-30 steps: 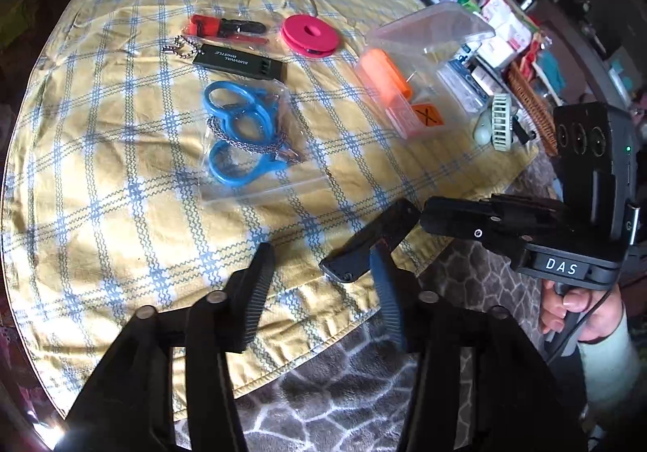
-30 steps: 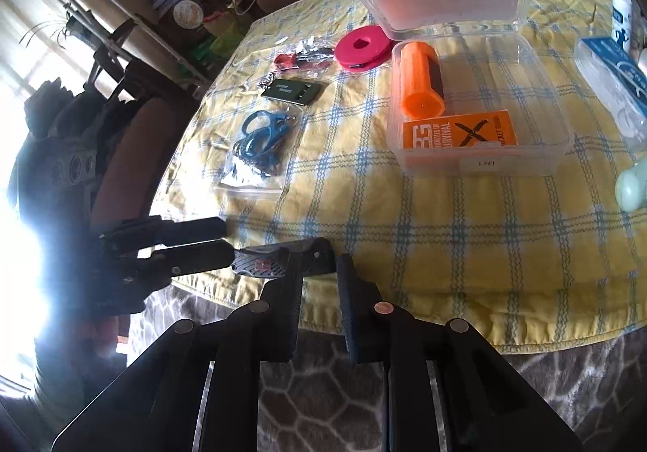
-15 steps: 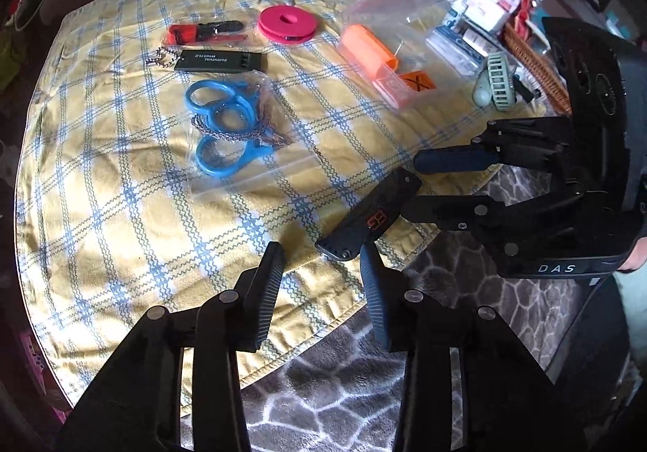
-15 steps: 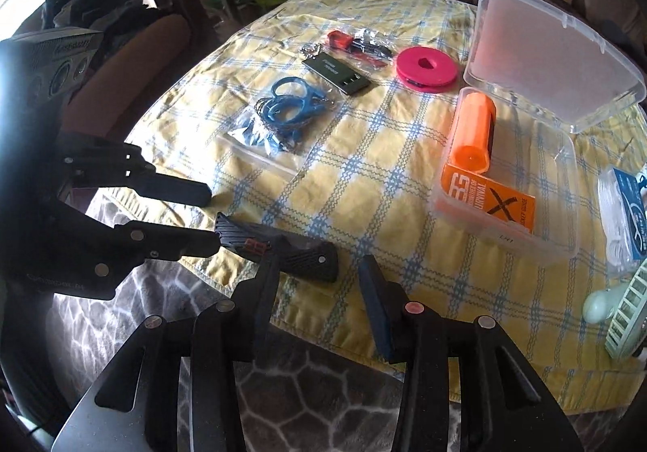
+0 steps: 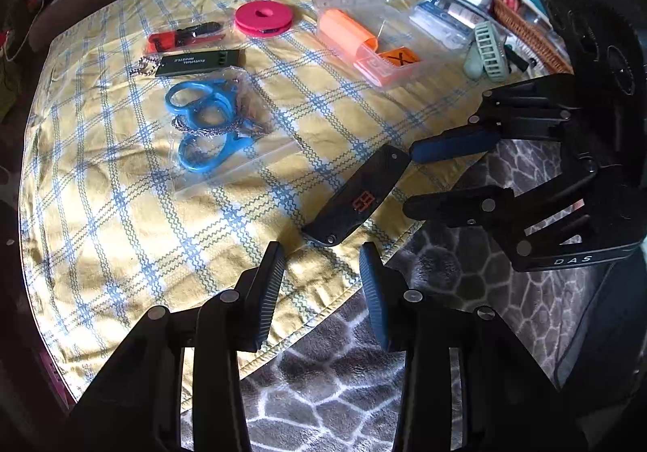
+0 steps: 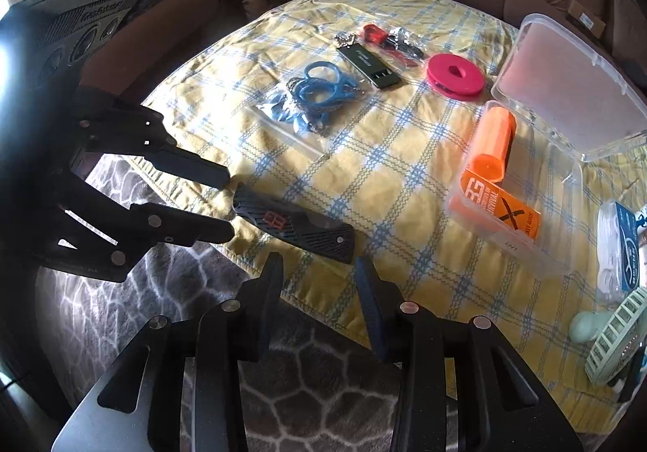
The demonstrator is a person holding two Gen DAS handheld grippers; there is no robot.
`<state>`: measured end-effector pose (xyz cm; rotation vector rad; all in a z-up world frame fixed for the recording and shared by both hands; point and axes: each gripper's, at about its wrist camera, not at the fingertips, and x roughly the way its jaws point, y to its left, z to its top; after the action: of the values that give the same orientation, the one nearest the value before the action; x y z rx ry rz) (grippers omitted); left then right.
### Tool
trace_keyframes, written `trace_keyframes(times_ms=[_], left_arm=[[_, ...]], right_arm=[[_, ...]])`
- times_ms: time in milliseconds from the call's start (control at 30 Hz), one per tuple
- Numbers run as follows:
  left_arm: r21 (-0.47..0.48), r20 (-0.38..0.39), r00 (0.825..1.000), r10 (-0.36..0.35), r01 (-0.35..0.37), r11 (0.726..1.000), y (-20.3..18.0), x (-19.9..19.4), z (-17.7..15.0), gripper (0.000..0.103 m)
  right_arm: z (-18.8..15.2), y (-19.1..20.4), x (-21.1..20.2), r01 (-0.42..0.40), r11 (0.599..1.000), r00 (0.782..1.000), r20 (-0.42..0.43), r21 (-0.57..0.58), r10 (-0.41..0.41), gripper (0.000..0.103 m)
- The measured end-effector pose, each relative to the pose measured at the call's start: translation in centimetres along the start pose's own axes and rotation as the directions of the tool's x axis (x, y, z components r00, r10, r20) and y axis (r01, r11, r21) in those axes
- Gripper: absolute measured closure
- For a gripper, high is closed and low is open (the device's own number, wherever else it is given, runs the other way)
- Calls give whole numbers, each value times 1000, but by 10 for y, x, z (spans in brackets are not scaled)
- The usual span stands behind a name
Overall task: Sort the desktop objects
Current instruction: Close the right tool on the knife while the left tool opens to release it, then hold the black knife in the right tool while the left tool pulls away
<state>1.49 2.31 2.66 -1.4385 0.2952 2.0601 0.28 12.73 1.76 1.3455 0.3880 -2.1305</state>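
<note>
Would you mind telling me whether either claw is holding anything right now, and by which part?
Nothing is held. Both the left claw and right claw are open; the knife lies on the tablecloth.

One black folding knife (image 5: 358, 201) is lying on the worktop (image 5: 121, 209), along with one pink spool (image 5: 263, 18), one dark whistle tag (image 5: 200, 62), one red-and-black tool (image 5: 184, 39) and one bag holding blue-handled items (image 5: 210, 120). One clear box (image 5: 388, 27) is holding one orange cylinder (image 5: 347, 35). One green fan (image 5: 487, 51) is lying nearby.
</note>
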Motion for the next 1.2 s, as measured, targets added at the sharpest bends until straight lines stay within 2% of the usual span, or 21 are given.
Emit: trace_keyframes(times_ms=[200, 267, 300, 367, 433, 533, 700, 800, 833, 900, 1000, 1200], left_arm=[[0, 10, 1000, -9, 9, 1000, 0, 3, 4, 68], [5, 12, 1000, -6, 6, 1000, -1, 3, 5, 68], [11, 11, 1000, 0, 0, 1000, -2, 4, 5, 70], [17, 11, 1000, 16, -16, 1000, -4, 5, 5, 71], [-7, 15, 1000, 25, -25, 1000, -1, 5, 6, 77], [-66, 34, 999, -16, 18, 998, 7, 3, 7, 78], [-58, 49, 998, -28, 31, 998, 2, -1, 10, 78], [-65, 91, 994, -53, 59, 996, -2, -14, 19, 81], [-64, 112, 991, -73, 80, 995, -3, -19, 23, 81], [-52, 131, 982, -133, 141, 989, -9, -26, 33, 86], [-39, 137, 990, -34, 40, 998, -14, -31, 38, 86], [-130, 105, 994, -40, 54, 990, 26, -19, 21, 82]], right_arm=[[5, -5, 4, 6, 1000, 1000, 14, -9, -6, 67], [5, -5, 6, -5, 1000, 1000, 14, -12, 5, 72], [5, -3, 6, 3, 1000, 1000, 18, -21, -2, 76], [4, -1, 6, 15, 1000, 1000, 25, -25, -14, 76], [3, -2, 5, 12, 1000, 999, 32, -10, -12, 77], [1, -4, 2, 12, 1000, 999, 50, 14, -13, 77], [-4, -9, -9, 19, 998, 996, 82, 55, -24, 77], [-8, -17, -23, 21, 996, 993, 110, 89, -31, 79], [-10, -20, -27, 20, 995, 993, 117, 94, -31, 83], [-13, -25, -32, -34, 993, 991, 130, 113, 19, 97], [-18, -29, -33, 22, 992, 993, 109, 122, -35, 94], [-30, -45, -38, -24, 987, 990, 144, 161, 1, 90]])
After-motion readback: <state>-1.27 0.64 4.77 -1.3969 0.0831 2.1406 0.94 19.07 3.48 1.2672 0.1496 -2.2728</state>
